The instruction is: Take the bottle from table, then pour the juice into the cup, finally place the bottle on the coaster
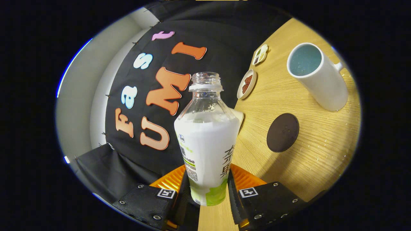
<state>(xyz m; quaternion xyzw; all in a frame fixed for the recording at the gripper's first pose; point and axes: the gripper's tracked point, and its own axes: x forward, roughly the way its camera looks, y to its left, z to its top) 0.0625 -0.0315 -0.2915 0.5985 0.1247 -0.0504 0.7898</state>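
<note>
- The clear plastic bottle with the white-and-green label, uncapped, is clamped at its lower body between both fingers of the gripper.
- Its long axis runs along the fingers, the open neck pointing to 12 o'clock.
- The neck is best tipped slowly toward the white ceramic cup at 2 o'clock, beyond the dark round coaster on the wooden surface.
</note>
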